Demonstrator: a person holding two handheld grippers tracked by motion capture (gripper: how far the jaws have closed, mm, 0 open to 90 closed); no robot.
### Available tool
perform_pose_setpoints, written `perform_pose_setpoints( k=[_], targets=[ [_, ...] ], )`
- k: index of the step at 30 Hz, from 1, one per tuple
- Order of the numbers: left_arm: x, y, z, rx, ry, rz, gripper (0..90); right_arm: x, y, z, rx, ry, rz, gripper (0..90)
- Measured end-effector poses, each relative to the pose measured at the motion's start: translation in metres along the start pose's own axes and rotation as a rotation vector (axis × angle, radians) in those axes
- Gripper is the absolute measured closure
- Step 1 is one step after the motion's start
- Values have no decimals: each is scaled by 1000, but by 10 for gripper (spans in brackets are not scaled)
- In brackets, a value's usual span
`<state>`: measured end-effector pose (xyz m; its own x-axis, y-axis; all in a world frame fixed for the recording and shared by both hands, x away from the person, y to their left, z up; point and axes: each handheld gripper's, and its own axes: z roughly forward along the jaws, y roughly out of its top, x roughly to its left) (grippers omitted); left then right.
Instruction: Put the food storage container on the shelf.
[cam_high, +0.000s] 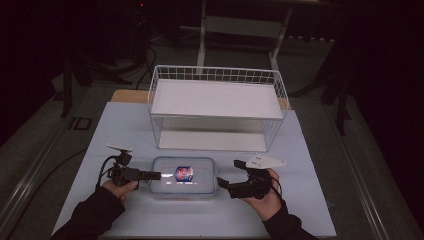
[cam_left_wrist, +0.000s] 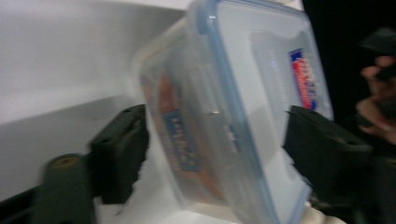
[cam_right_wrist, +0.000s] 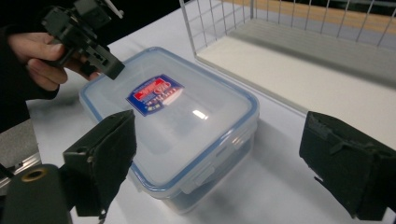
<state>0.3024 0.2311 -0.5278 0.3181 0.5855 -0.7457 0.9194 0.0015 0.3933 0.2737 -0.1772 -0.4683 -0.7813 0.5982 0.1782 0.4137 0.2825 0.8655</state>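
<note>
Clear plastic lock-lid container (cam_high: 183, 176) sits on the white table (cam_high: 125, 130), lid on, in front of the wire basket (cam_high: 217, 106). Left gripper (cam_high: 154, 175) straddles its short end, jaws spread, not pinching yet. Right gripper (cam_high: 222, 183) hangs near the other end, jaws wide apart. Looks like early days, nothing lifted. Red-and-blue label (cam_right_wrist: 155, 94), text too blurry to read.

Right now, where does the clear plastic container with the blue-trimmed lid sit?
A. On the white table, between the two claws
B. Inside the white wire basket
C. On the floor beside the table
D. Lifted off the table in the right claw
A: the high view shows the container resting on the table in front of the wire basket, with the left claw and right claw at either end.
</note>
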Motion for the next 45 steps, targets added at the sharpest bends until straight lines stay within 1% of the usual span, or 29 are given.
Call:
perform_pose_setpoints(
  k=[1,2,4,5,6,7,8,9,10,11,12,13,14,15,16,17,18,19,21,22,25,26,28,29,30,34,37,42,45],
  targets=[
    [-1,0,0,5,-23,7,328,0,0,0,0,0,0,125],
    [-3,0,1,0,-12,12,357,-1,0,1,11,11,12,127],
    [-6,-2,1,-14,4,29,365,-3,-1,4,33,23,51,131],
    [-9,-2,-1,-15,17,40,396,-7,-4,9,63,38,105,133],
    [-9,-3,-1,-12,18,42,396,-7,-4,9,63,38,105,133],
    [-7,-4,-1,-17,3,37,397,-8,-6,11,73,49,127,133],
    [-7,-4,-1,-17,3,37,408,-8,-6,11,73,49,127,133],
    [-6,-4,-1,-16,-7,34,408,-10,-10,16,104,62,169,143],
    [-5,-4,-2,-17,-16,30,433,-11,-13,20,130,77,205,149],
    [-4,-5,-2,-16,-29,30,433,-11,-13,20,130,77,205,149],
    [-4,-5,-3,-14,-37,34,470,-13,-15,23,147,90,234,163],
    [-4,-6,-4,-11,-48,39,479,-14,-16,25,153,102,261,165],
    [-6,-7,-5,-10,-48,56,479,-14,-16,25,153,102,261,165],
    [-8,-9,-5,-12,-41,70,484,-16,-18,28,161,115,288,175],
    [-11,-10,-5,-8,-37,85,484,-16,-18,28,161,115,288,175],
    [-15,-12,-6,-2,-46,108,512,-18,-19,31,177,129,324,198],
    [-15,-12,-6,-2,-46,108,516,-18,-19,31,177,129,324,198],
    [-19,-14,-7,5,-41,136,516,-19,-20,32,178,142,336,206],
    [-24,-16,-7,16,-37,167,536,-20,-22,35,185,156,360,245],
    [-26,-17,-7,13,-33,173,540,-21,-23,36,191,171,372,283],
    [-27,-19,-8,11,-32,184,543,-21,-23,36,195,181,379,319],
    [-26,-20,-8,4,-38,182,543,-22,-24,35,195,209,396,357],
    [-25,-21,-9,0,-45,175,548,-20,-22,32,197,203,381,432],
    [-26,-22,-9,-3,-44,184,550,-21,-21,30,192,202,388,440],
    [-27,-23,-9,-6,-40,190,550,-22,-21,30,204,210,401,445],
    [-30,-26,-10,-11,-32,203,552,-20,-20,28,211,206,387,462],
    [-31,-28,-11,-17,-30,201,557,-19,-20,26,210,204,385,470],
    [-41,-34,-10,-41,4,218,556,-18,-20,22,207,205,396,486],
    [-46,-31,-8,-52,5,222,555,-21,-19,18,196,202,387,488]
  ],
)
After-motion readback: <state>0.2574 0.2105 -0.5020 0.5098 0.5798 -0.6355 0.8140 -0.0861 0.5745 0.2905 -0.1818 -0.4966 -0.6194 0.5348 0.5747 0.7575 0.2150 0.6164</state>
